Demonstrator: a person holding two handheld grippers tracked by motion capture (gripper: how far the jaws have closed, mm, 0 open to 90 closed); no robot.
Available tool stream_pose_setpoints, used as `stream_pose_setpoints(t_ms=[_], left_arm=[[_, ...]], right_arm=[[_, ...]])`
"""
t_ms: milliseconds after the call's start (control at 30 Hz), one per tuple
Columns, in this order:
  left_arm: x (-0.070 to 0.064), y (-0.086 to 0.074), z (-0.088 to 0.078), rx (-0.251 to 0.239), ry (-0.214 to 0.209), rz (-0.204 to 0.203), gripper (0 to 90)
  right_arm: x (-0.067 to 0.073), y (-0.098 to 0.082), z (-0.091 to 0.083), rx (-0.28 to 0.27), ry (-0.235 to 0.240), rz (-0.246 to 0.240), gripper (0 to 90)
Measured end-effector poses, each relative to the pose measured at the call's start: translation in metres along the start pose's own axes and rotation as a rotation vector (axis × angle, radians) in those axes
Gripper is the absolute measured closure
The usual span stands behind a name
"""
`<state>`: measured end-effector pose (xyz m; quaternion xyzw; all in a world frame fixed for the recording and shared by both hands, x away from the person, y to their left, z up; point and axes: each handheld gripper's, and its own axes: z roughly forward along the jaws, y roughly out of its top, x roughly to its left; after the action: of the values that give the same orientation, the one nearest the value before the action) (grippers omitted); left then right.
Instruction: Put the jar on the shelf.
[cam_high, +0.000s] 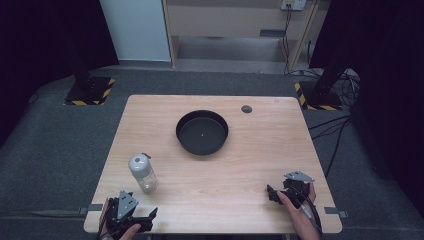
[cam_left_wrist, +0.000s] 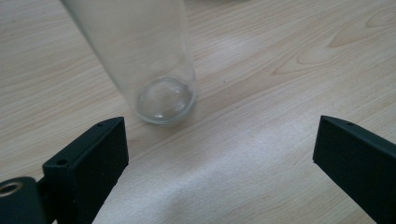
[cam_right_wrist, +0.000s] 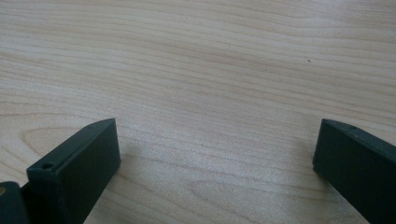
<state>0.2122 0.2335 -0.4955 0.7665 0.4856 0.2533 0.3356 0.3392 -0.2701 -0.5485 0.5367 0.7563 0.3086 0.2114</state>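
Observation:
A clear glass bottle (cam_high: 143, 174) with a grey lid stands upright on the front left of the wooden table (cam_high: 260, 150). My left gripper (cam_high: 134, 216) rests at the table's front left edge, just short of the bottle, held by a hand. In the left gripper view the bottle's base (cam_left_wrist: 164, 99) stands ahead and a little left of the open left gripper (cam_left_wrist: 219, 140), with nothing between its jaws. My right gripper (cam_high: 274, 194) sits at the front right, also held by a hand. In its own view the right gripper (cam_right_wrist: 217, 140) is open over bare wood.
A black round bowl (cam_high: 202, 132) sits empty at the table's middle, toward the back. A small dark disc (cam_high: 246, 108) lies near the back edge. Grey carpet surrounds the table, with stands and cables at the far corners.

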Motion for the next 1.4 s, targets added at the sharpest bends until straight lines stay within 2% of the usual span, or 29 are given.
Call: stream_pose_setpoints(t_ms=[533, 833, 1400], left_arm=[[0.019, -0.001, 0.001, -0.006, 0.048, -0.044, 2.2], [0.021, 0.001, 0.006, -0.005, 0.064, -0.044, 2.1], [0.026, 0.008, 0.013, -0.021, 0.073, -0.071, 2.1]], right_arm=[[0.000, 0.000, 0.000, 0.000, 0.000, 0.000, 0.6], [0.000, 0.000, 0.000, 0.000, 0.000, 0.000, 0.6], [0.000, 0.000, 0.000, 0.000, -0.001, 0.000, 0.6]])
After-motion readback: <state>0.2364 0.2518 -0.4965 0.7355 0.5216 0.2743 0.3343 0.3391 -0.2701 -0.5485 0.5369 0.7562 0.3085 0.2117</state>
